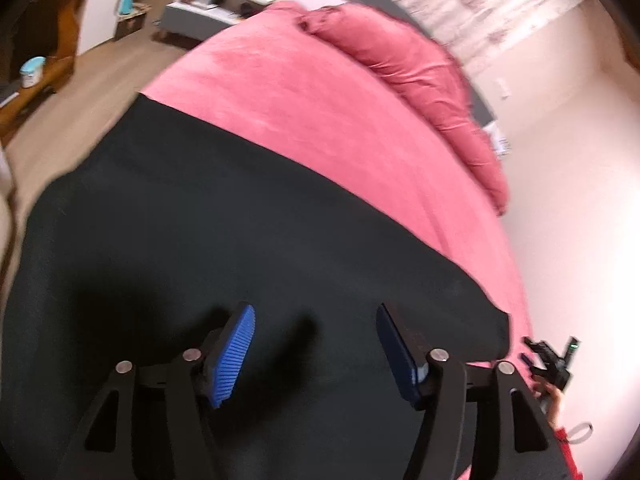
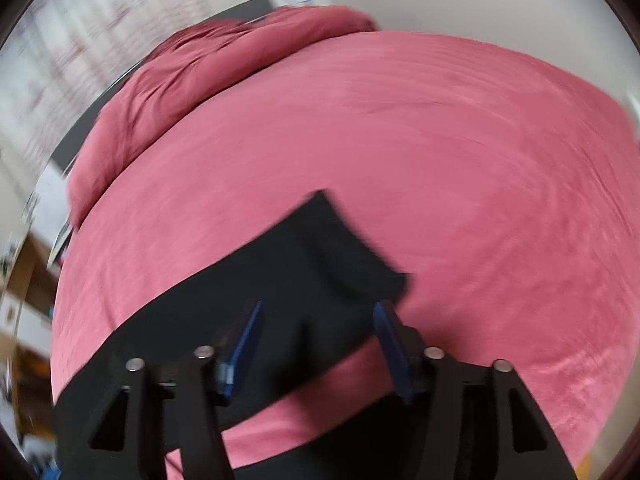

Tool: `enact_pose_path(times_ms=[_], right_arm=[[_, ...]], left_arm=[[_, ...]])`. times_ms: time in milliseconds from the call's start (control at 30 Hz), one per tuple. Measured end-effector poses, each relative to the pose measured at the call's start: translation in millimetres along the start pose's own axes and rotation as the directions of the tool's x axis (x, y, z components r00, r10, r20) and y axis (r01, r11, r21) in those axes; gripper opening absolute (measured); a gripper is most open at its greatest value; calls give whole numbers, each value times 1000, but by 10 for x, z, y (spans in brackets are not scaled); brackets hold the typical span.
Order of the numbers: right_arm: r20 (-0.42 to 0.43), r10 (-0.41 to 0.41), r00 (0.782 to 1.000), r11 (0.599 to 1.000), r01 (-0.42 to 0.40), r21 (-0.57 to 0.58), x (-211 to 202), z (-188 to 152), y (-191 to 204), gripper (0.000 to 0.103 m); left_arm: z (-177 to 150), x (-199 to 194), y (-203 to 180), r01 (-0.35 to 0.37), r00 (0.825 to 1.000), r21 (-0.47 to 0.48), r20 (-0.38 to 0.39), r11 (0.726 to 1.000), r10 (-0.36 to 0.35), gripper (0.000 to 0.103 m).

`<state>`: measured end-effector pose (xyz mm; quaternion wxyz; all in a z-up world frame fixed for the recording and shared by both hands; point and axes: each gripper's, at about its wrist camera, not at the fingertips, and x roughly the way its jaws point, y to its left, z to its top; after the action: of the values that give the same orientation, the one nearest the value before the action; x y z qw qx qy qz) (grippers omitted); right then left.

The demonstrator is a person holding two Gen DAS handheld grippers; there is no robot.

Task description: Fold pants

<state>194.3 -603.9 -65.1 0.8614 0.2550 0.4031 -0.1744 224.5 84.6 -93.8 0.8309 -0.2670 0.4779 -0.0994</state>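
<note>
Black pants (image 1: 208, 232) lie flat on a pink bed (image 1: 304, 92). My left gripper (image 1: 316, 316) is open and hovers just above the middle of the black cloth, holding nothing. In the right wrist view one end of the pants (image 2: 320, 248) lies on the pink bed (image 2: 480, 160), its far edge a straight hem. My right gripper (image 2: 318, 312) is open over that end, empty. The right gripper also shows small at the lower right of the left wrist view (image 1: 554, 360), beyond the pants' edge. Both views are blurred by motion.
A bunched pink duvet (image 1: 420, 76) lies along the far side of the bed, also in the right wrist view (image 2: 192, 76). A grey and white cabinet (image 1: 208, 8) and wooden furniture (image 1: 44, 40) stand on the floor beyond the bed. A pale wall (image 1: 568, 184) runs along the right.
</note>
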Motion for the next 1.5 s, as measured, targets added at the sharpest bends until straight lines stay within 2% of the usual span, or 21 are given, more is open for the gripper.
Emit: enact_pose_path(times_ms=[67, 200, 333, 467, 633, 800, 933, 1000, 1133, 1200, 1267, 1400, 1500], right_arm=[[-37, 19, 999, 999, -21, -40, 65, -11, 223, 62], [-97, 14, 995, 996, -22, -83, 195, -142, 481, 62], [-165, 14, 986, 991, -36, -129, 299, -423, 676, 62], [-174, 5, 985, 969, -47, -241, 339, -697, 950, 62], [-200, 23, 980, 961, -77, -265, 396, -815, 1137, 62], [-211, 26, 977, 965, -80, -251, 483, -683, 1322, 62], [-248, 22, 968, 968, -83, -236, 634, -533, 1534, 68], [-244, -5, 970, 969, -56, -242, 688, -440, 1653, 68], [-240, -11, 971, 960, -57, -274, 783, -258, 1880, 69], [-258, 9, 966, 968, -74, -241, 835, -179, 1949, 69], [-286, 14, 958, 980, -69, -186, 908, -118, 1995, 69], [-268, -57, 962, 991, 23, -128, 931, -8, 1934, 69], [-207, -80, 975, 996, 72, -48, 845, 166, 1563, 69]], left_arm=[[123, 6, 99, -56, 998, -27, -22, 998, 56, 66], [236, -4, 289, -86, 996, -81, -14, 993, 85, 66], [332, 33, 377, -137, 991, -83, -13, 987, 136, 66], [386, 35, 462, -153, 988, -64, 8, 986, 154, 66], [616, 110, 614, -156, 987, -71, 10, 985, 157, 67], [957, 185, 657, -179, 982, -64, 47, 982, 182, 70], [1259, 313, 667, -266, 963, -16, 39, 964, 267, 71], [1372, 365, 722, -294, 956, -24, 19, 956, 294, 71], [1543, 483, 928, -277, 961, -123, -18, 953, 277, 72], [1619, 574, 1003, -251, 968, -181, -22, 951, 252, 72], [1640, 606, 1045, -256, 966, -194, -28, 947, 256, 72], [1646, 707, 1003, -289, 957, -126, -43, 949, 286, 72], [1654, 819, 979, -297, 954, -87, -55, 951, 294, 72]])
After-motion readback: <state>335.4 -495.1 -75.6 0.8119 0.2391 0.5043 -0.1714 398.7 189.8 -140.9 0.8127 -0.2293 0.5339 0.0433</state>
